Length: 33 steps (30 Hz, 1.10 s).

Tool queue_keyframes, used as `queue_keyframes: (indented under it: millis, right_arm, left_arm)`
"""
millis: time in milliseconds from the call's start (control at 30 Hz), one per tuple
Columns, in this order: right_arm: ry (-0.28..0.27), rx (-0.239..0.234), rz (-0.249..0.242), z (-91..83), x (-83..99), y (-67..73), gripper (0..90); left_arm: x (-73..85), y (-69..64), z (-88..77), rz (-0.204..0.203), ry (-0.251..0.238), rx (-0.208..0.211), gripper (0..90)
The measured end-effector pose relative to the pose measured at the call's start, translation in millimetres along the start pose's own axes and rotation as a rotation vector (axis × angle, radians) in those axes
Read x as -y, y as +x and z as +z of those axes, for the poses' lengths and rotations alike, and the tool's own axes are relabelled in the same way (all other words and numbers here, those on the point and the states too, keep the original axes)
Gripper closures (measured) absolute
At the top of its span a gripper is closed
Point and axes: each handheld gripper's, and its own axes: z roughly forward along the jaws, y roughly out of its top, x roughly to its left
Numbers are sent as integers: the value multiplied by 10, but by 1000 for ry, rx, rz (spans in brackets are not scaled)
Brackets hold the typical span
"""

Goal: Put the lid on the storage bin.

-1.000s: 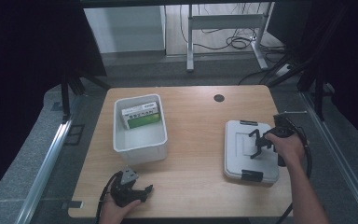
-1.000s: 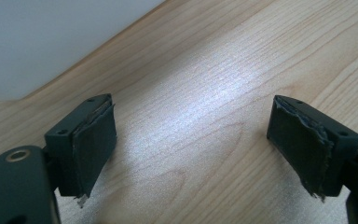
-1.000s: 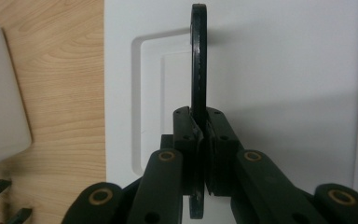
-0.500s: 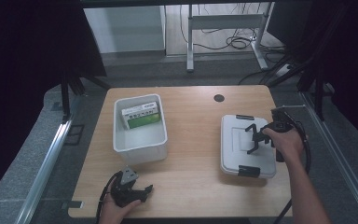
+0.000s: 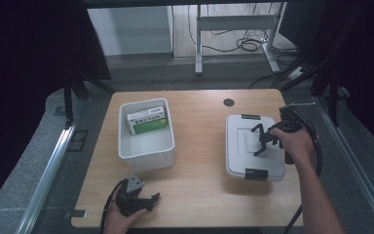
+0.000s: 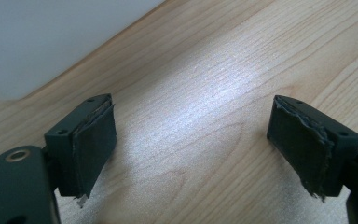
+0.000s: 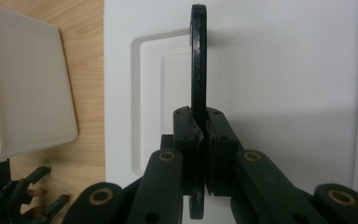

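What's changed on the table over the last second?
The right gripper, shut on the black handle of the white lid, has carried the lid a little leftward and away from the near edge. The left gripper stays open near the front edge, and the white bin with its green box hasn't moved.

A lab or test room set up for recording is shown. A small wooden worktop (image 5: 199, 146) is enclosed by black curtains (image 5: 34, 44) hung to either side of it. Beyond the worktop, a metal desk frame (image 5: 233, 29) and loose cables (image 5: 246, 45) are seen on grey carpet (image 5: 185, 78). Aluminium rails (image 5: 48, 175) are laid beside the worktop.
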Motion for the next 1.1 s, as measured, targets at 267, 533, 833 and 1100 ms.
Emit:
queue_keyframes:
  millis: [267, 533, 833, 1100]
  right_arm:
    - [-12, -36, -3, -84, -40, 141, 847]
    - [-21, -57, -27, -119, -80, 324, 847]
    - [-15, -72, -44, -107, -132, 540, 847]
    - [-6, -76, -71, -84, -158, 766, 847]
  left_arm:
    - [0, -1, 1, -2, -2, 0, 154]
    - [-1, 0, 1, 0, -2, 0, 154]
    - [-1, 1, 1, 0, -1, 0, 154]
    - [-2, 1, 0, 0, 0, 2, 152]
